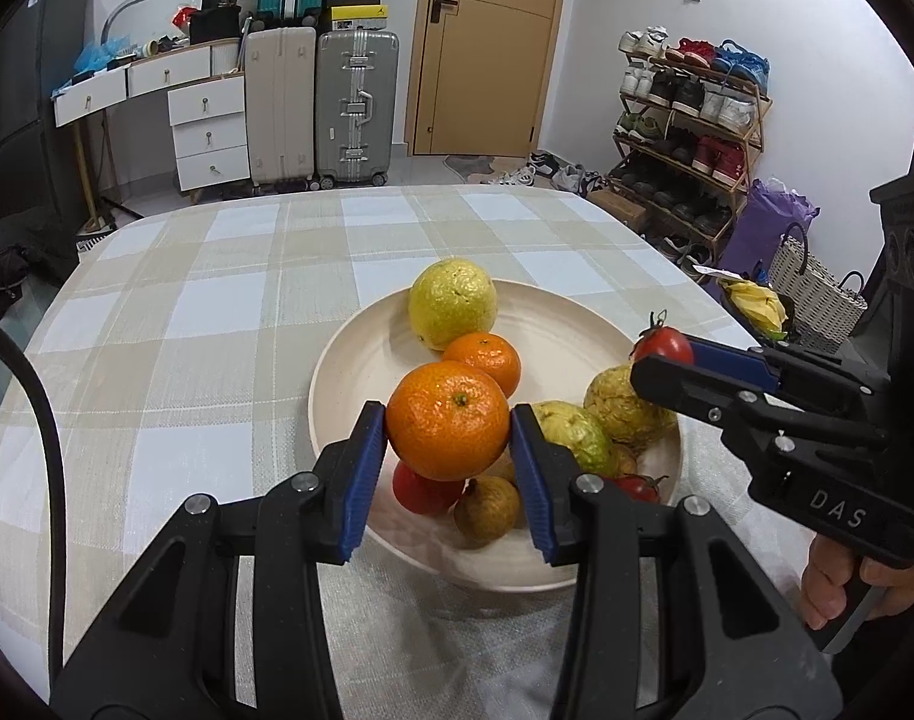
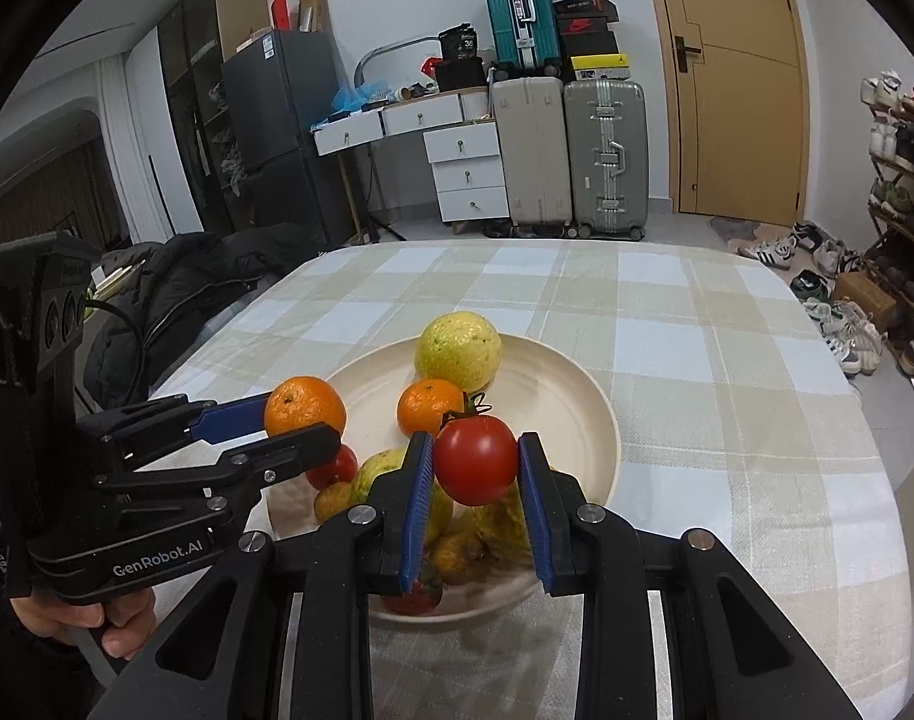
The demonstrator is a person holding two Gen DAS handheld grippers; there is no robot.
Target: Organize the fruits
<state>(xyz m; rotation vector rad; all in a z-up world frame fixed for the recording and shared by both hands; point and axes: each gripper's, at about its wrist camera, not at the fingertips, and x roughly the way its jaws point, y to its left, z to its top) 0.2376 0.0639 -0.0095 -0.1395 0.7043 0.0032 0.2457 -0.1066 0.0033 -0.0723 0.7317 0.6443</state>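
Observation:
A cream plate (image 1: 360, 360) (image 2: 571, 396) on the checked tablecloth holds several fruits: a yellow-green guava (image 1: 452, 302) (image 2: 458, 342) at the far side, a small orange (image 1: 484, 362) (image 2: 428, 407), more guavas (image 1: 622, 402), a red tomato (image 1: 420, 492) and a brownish fruit (image 1: 487, 508). My left gripper (image 1: 449, 427) (image 2: 288, 420) is shut on an orange (image 1: 447, 420) (image 2: 305, 405) above the plate's near left. My right gripper (image 2: 476, 461) (image 1: 667, 357) is shut on a red tomato (image 2: 476, 459) (image 1: 664, 346) above the plate's right side.
The table (image 1: 186, 324) stands in a room with suitcases (image 1: 354, 108), white drawers (image 1: 207, 132), a wooden door (image 1: 487, 42) and a shoe rack (image 1: 685, 132). A black jacket (image 2: 174, 294) lies past the table's left edge. Bags (image 1: 811, 288) stand at the right.

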